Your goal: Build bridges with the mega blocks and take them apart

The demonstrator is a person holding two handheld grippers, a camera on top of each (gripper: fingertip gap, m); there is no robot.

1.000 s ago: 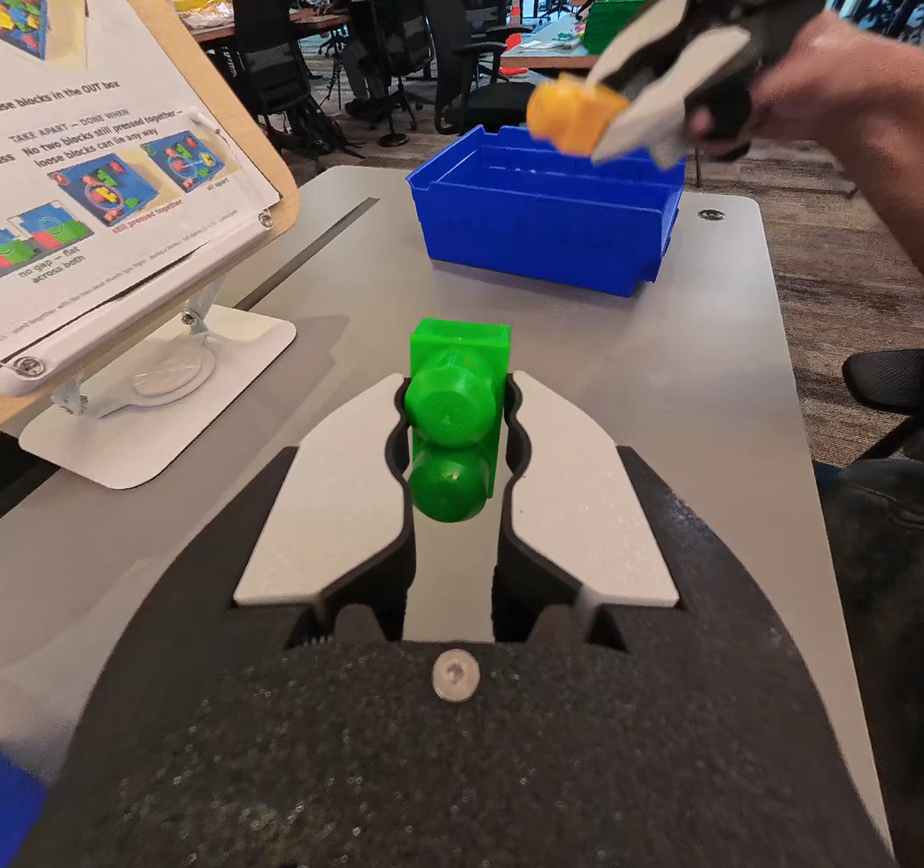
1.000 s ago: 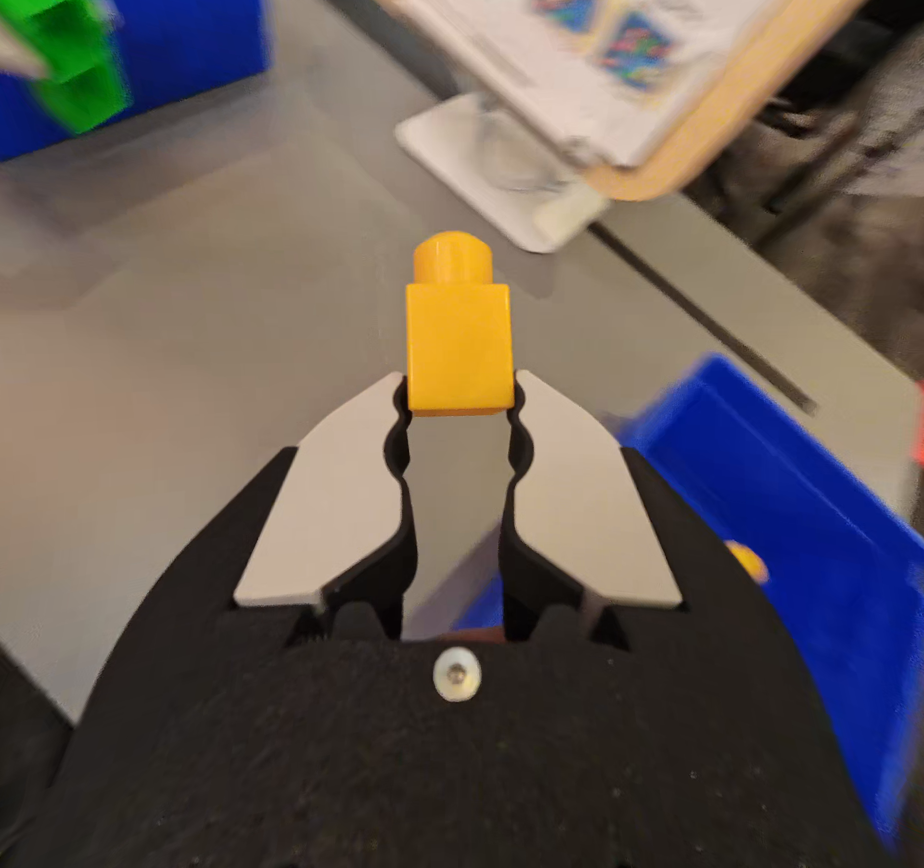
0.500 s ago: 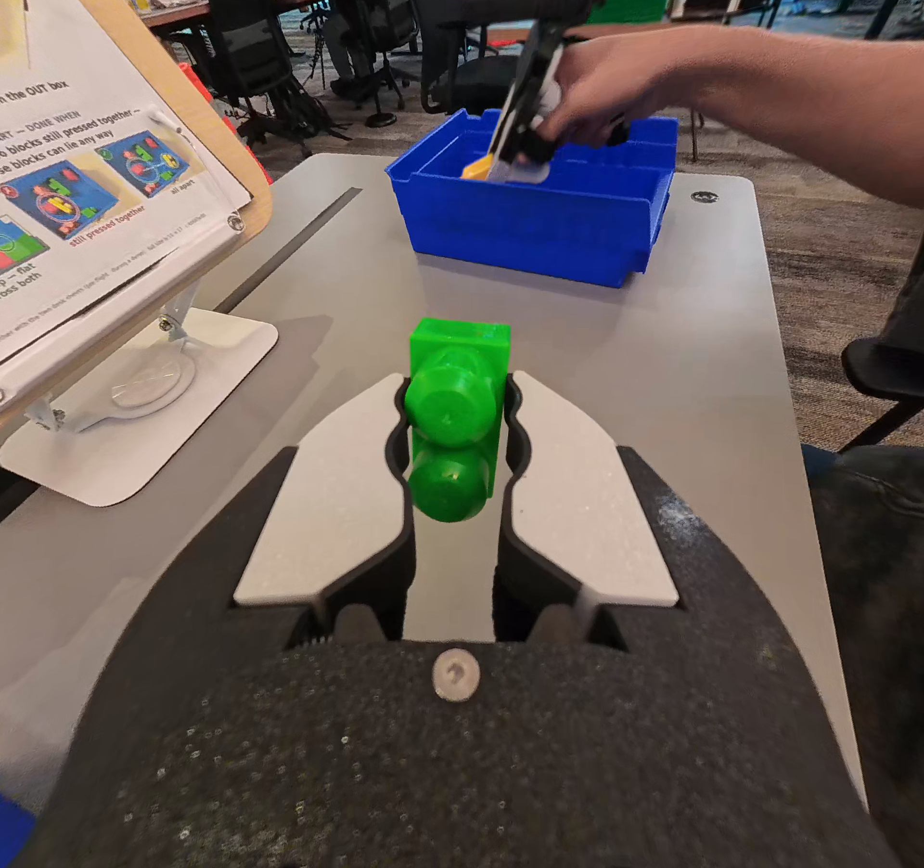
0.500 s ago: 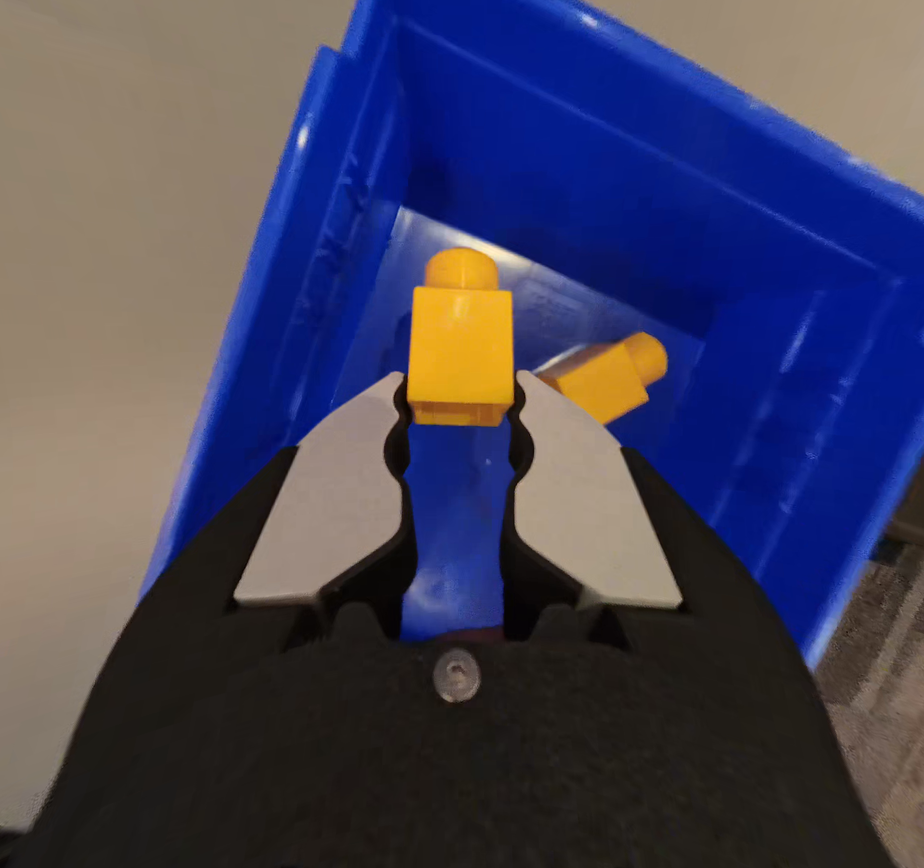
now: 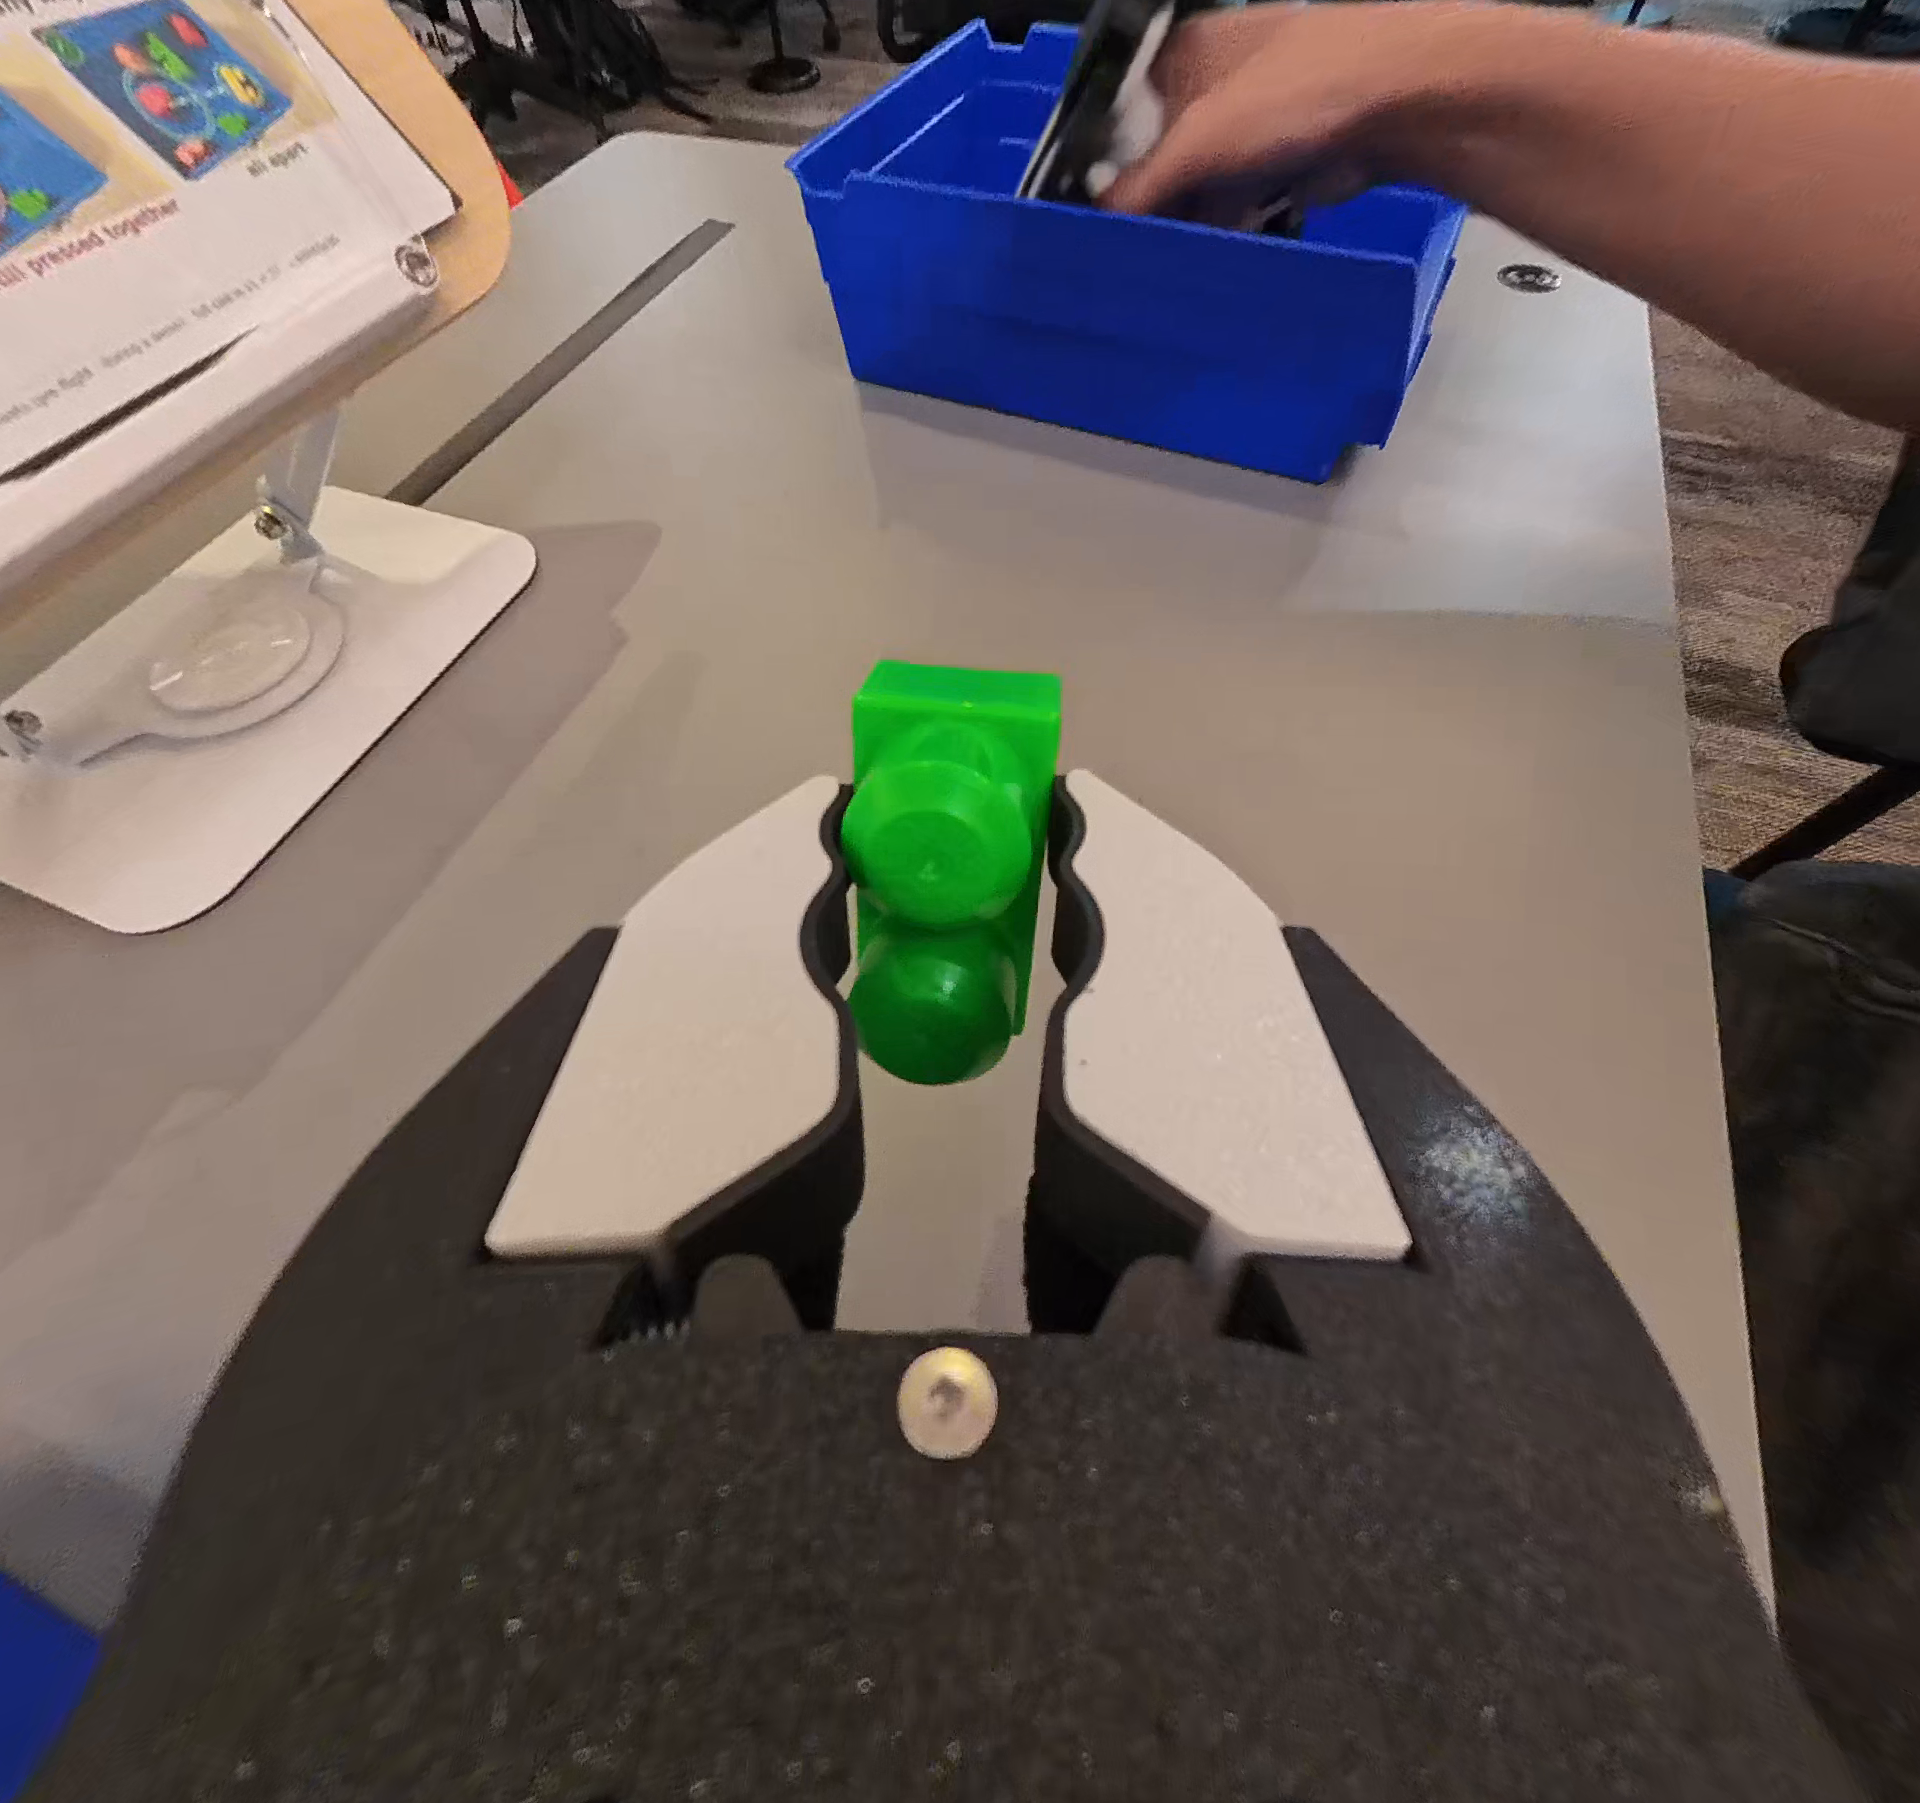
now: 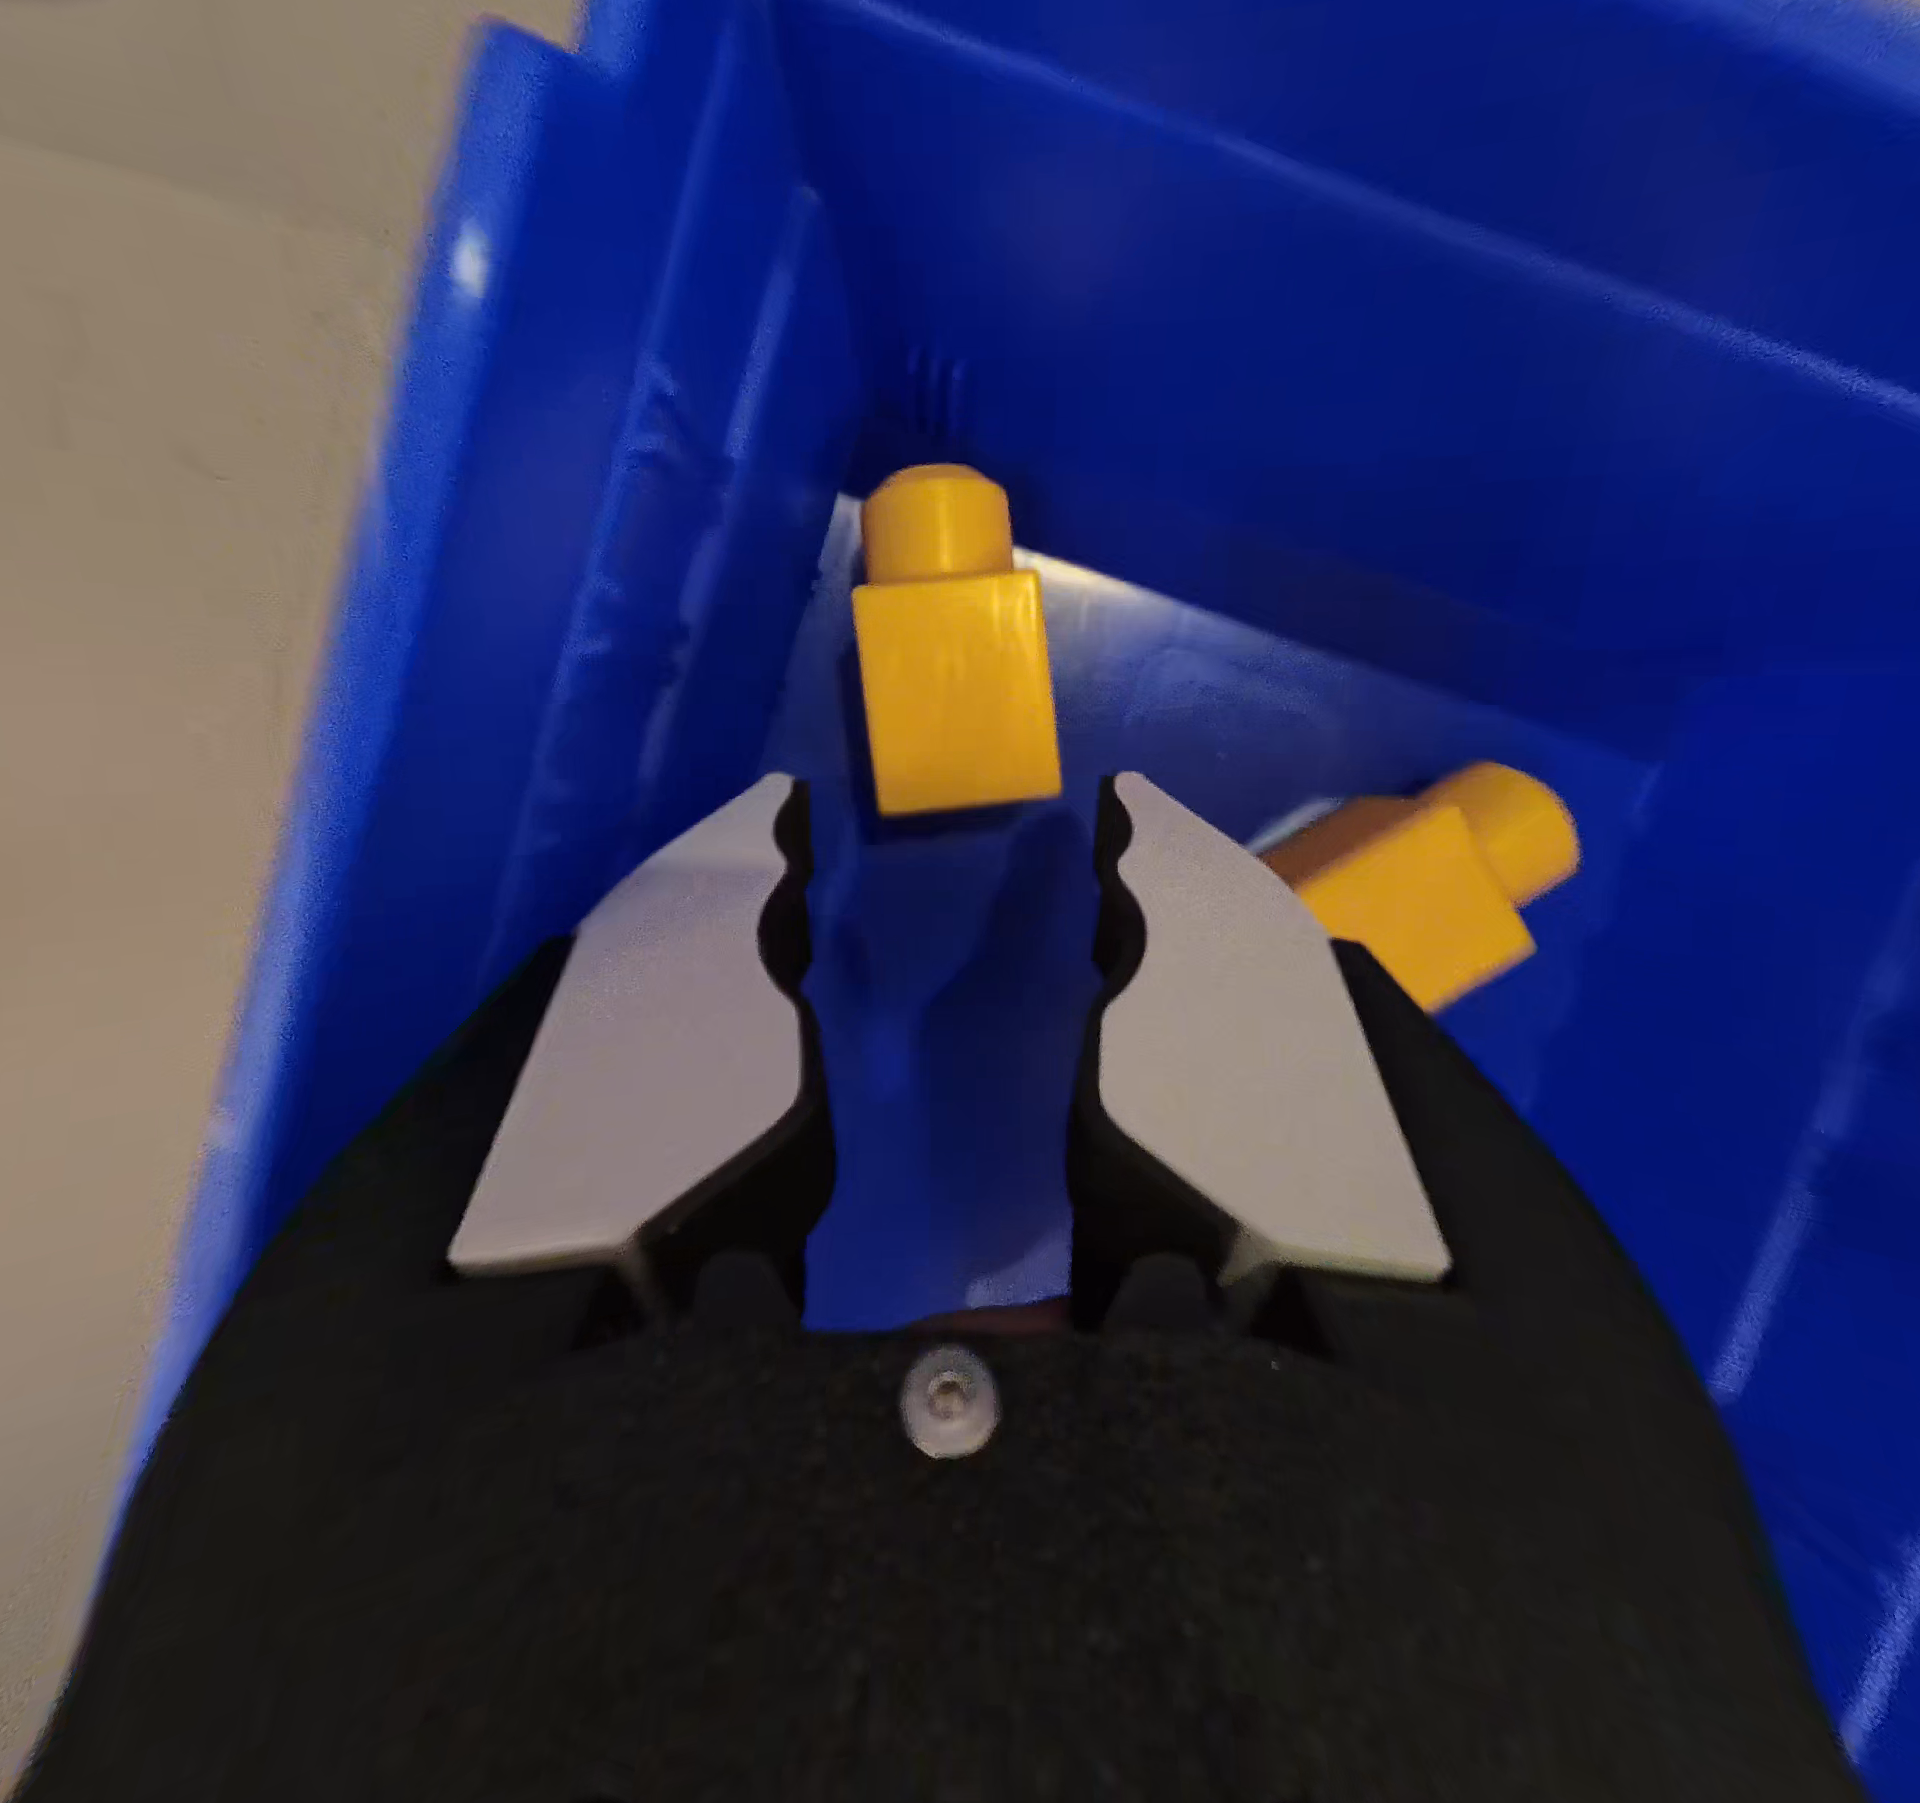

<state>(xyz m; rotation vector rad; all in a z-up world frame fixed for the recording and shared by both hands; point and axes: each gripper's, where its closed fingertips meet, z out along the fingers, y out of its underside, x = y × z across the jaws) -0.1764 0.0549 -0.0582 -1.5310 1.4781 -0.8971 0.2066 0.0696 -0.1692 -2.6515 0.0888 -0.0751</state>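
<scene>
Green block (image 5: 951, 880), bright, plain. Two yellow-orange blocks (image 6: 951, 688) (image 6: 1423, 886), plain. Bin (image 5: 1122, 319) solid blue. Counter (image 5: 1299, 714) flat light grey. Fingers (image 5: 707, 1026) light grey on black bodies. Stand (image 5: 260, 631) white, board edge tan wood.

2 blocks (image 6: 954, 693) in bin (image 6: 1351, 247); stand (image 5: 208, 652) left of bin.
</scene>
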